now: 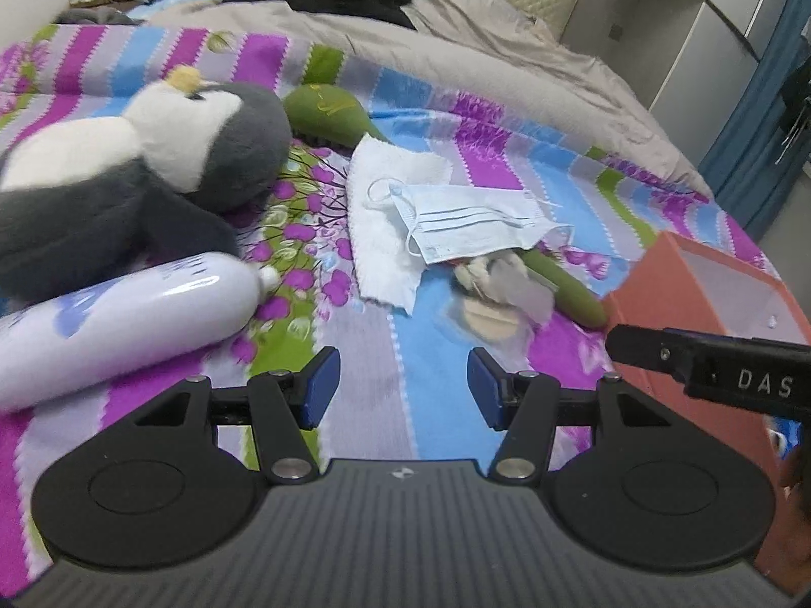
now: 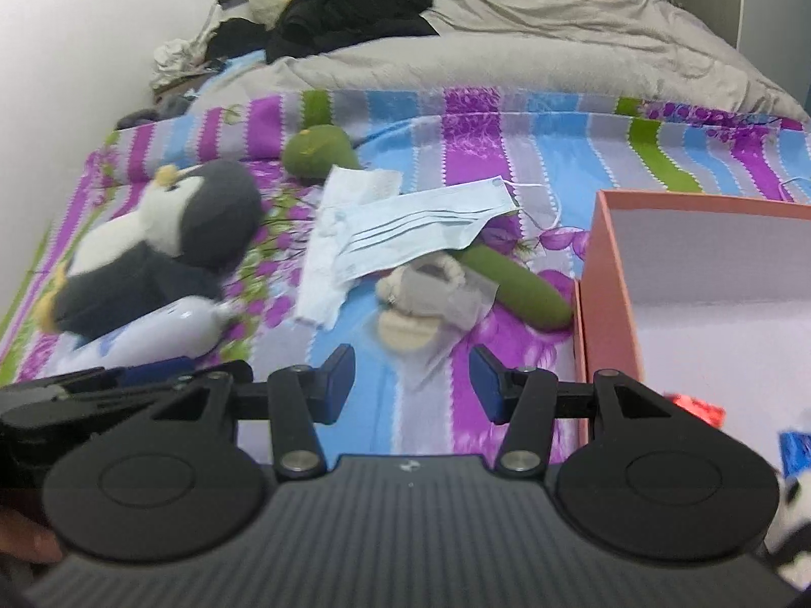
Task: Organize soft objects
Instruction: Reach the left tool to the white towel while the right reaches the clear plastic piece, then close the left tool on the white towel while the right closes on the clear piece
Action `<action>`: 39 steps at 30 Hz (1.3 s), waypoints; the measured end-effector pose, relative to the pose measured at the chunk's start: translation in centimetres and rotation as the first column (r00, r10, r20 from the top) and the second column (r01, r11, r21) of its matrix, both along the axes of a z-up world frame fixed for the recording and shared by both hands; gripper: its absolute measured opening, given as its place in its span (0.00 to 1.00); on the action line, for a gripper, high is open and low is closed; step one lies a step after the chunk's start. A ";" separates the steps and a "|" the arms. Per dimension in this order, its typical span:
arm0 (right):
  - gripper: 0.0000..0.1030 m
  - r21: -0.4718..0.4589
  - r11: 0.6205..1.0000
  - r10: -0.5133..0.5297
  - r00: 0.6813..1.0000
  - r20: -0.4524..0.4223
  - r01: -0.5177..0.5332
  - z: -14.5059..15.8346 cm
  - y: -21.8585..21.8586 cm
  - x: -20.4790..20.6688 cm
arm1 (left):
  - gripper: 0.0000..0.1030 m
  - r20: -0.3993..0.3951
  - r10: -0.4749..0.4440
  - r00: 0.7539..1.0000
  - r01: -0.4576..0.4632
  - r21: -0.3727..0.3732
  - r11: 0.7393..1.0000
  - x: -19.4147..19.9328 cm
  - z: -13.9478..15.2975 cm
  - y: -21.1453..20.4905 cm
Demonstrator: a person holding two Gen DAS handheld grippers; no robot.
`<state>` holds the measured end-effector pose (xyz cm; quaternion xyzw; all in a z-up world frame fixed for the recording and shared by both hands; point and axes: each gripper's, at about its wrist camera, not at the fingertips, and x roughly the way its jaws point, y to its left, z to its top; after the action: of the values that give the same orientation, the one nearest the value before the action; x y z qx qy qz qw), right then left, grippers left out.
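On the bed, from left: penguin plush (image 1: 126, 162), then face mask (image 1: 471, 220) straight ahead of the left tongs (image 1: 403, 387), long side across. Right tongs (image 2: 411, 385) near the pink box (image 2: 608, 273). Both stand open, empty.

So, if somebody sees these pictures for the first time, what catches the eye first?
Probably the grey and white penguin toy lying on the left of the bright striped bedsheet, with a pale bottle just in front of it. In the middle, a blue face mask lies over a white cloth. On the right stands an open pink box.
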<state>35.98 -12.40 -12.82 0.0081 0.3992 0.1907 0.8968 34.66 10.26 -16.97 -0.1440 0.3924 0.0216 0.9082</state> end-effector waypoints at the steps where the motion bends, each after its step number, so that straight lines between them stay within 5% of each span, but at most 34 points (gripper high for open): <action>1: 0.51 -0.004 1.000 -0.004 1.000 -0.006 0.004 -0.5 0.3 0.9 | 0.60 0.001 -0.005 1.000 0.005 0.006 1.000 1.1 -0.7 0.1; 17: 0.50 -0.016 0.996 -0.092 0.988 -0.127 0.091 -7.4 2.3 9.7 | 0.58 -0.002 -0.063 0.998 0.063 0.093 0.994 11.6 -7.6 0.7; 20: 0.45 -0.006 0.997 -0.082 0.987 -0.139 0.082 -7.6 2.5 9.8 | 0.41 -0.004 -0.092 0.996 0.091 0.145 0.985 11.8 -7.9 -0.1; 22: 0.39 -0.008 0.997 -0.081 0.988 -0.128 0.081 -7.4 2.5 9.7 | 0.18 -0.008 -0.098 0.995 0.099 0.163 0.982 11.9 -7.8 -0.4; 24: 0.34 -0.012 0.997 -0.081 0.989 -0.120 0.080 -7.2 2.4 9.4 | 0.08 -0.014 -0.100 0.995 0.101 0.134 0.986 11.8 -7.6 -0.3; 26: 0.27 -0.005 0.997 -0.080 0.989 -0.121 0.080 -6.8 2.2 9.2 | 0.08 -0.014 -0.087 0.996 0.088 0.111 0.990 11.5 -7.2 0.0; 39: 0.27 -0.016 0.999 -0.052 0.996 -0.071 0.051 -2.9 0.8 2.4 | 0.07 0.006 -0.019 1.000 0.018 0.050 0.999 2.4 -1.9 -0.2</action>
<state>38.38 -11.56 -15.68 0.0188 0.4319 0.1643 0.8866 37.08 10.05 -18.85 -0.1176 0.3902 0.0227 0.9129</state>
